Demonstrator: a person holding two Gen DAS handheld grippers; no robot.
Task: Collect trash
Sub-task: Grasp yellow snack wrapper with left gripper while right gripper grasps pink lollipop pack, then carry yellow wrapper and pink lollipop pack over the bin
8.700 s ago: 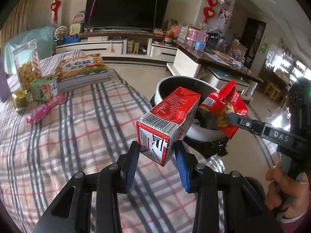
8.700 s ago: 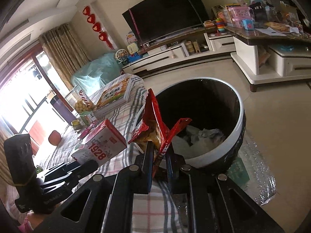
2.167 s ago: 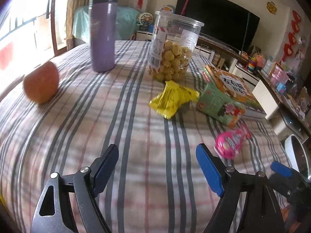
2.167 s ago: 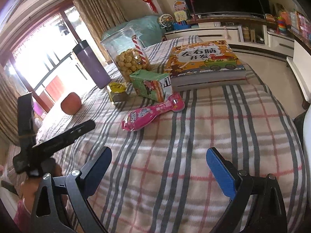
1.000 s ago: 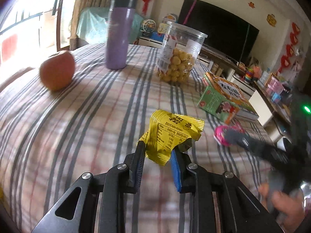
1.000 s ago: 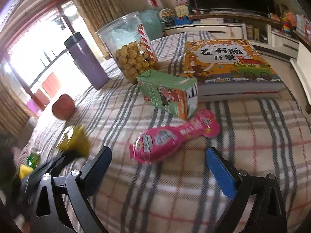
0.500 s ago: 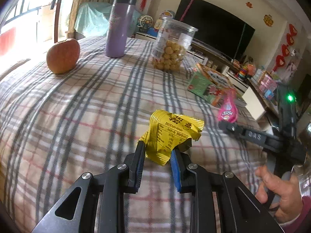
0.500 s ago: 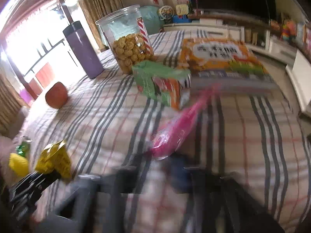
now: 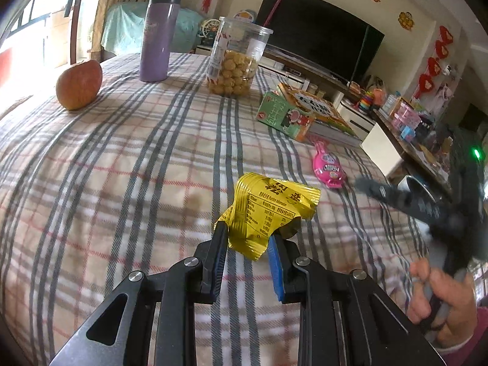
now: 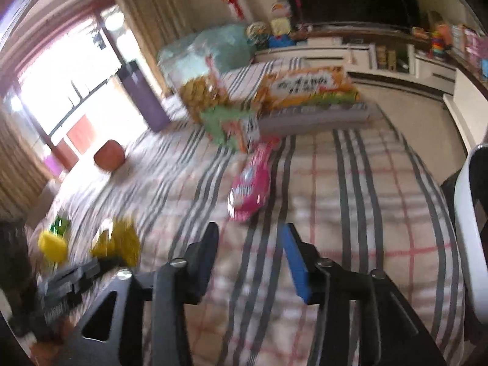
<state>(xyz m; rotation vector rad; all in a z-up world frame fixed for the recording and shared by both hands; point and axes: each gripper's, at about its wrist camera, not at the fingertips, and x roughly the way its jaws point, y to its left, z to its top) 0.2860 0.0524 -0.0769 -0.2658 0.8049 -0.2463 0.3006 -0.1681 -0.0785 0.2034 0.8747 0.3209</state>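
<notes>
My left gripper (image 9: 247,238) is shut on a crumpled yellow snack wrapper (image 9: 268,210) and holds it above the plaid tablecloth (image 9: 122,167). The same wrapper (image 10: 120,242) shows blurred in the right wrist view. A pink candy wrapper (image 9: 328,166) lies flat on the cloth; in the right wrist view it (image 10: 251,184) lies just ahead of my right gripper (image 10: 250,238), which is open and empty. A green carton (image 9: 285,116) lies beside a picture book (image 9: 320,111). The bin rim (image 10: 466,225) shows at the right edge.
A jar of snack balls (image 9: 235,58), a purple flask (image 9: 157,35) and an apple (image 9: 80,84) stand at the far side of the table. The right gripper's body (image 9: 427,207) crosses the left wrist view. A TV stand and low tables lie beyond.
My right gripper, which held the pink wrapper raised half a second ago, is now open and the wrapper lies on the cloth. My left gripper keeps hold of the yellow wrapper.
</notes>
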